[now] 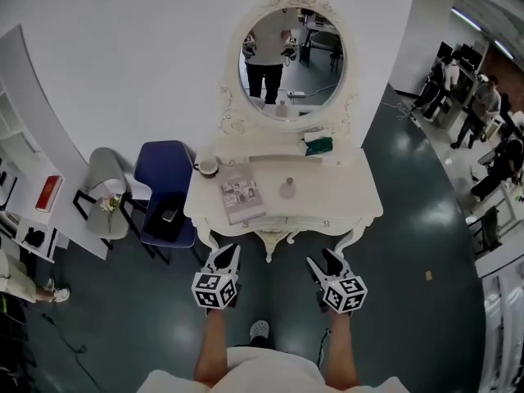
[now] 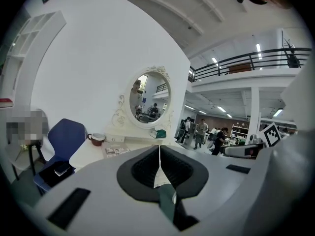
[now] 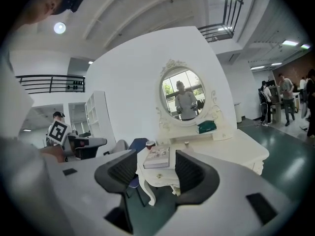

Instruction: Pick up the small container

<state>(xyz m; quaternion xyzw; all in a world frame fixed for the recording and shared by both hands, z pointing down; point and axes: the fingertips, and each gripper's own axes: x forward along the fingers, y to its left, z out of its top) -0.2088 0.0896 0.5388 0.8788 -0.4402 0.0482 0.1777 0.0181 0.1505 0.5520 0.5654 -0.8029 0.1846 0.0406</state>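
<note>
At the far left a white shelf unit (image 1: pixel 33 195) holds a red book (image 1: pixel 48 193), and a grey chair (image 1: pixel 105 178) stands just right of it beside a blue chair (image 1: pixel 164 170) with a dark flat object (image 1: pixel 169 215) on its seat. Right of the chairs is a white dressing table (image 1: pixel 344 191) against the far wall, with an oval mirror (image 1: pixel 291 60) above it. On the tabletop, from left, are a mug (image 1: pixel 207 166) at the far left corner, a magazine (image 1: pixel 241 197) lying flat toward the near edge, then the small container (image 1: pixel 287 188), standing upright near the middle just right of the magazine and apart from it, and a teal object (image 1: pixel 319 146) at the far side under the mirror. Both grippers hang over the dark floor, on the near side of the table and clear of it. The left gripper (image 1: pixel 223 260) has its jaws pressed together with nothing between them. The right gripper (image 1: pixel 323 264) has its jaws spread wide and empty, the table showing through the gap. People stand at the far right of the room.
</note>
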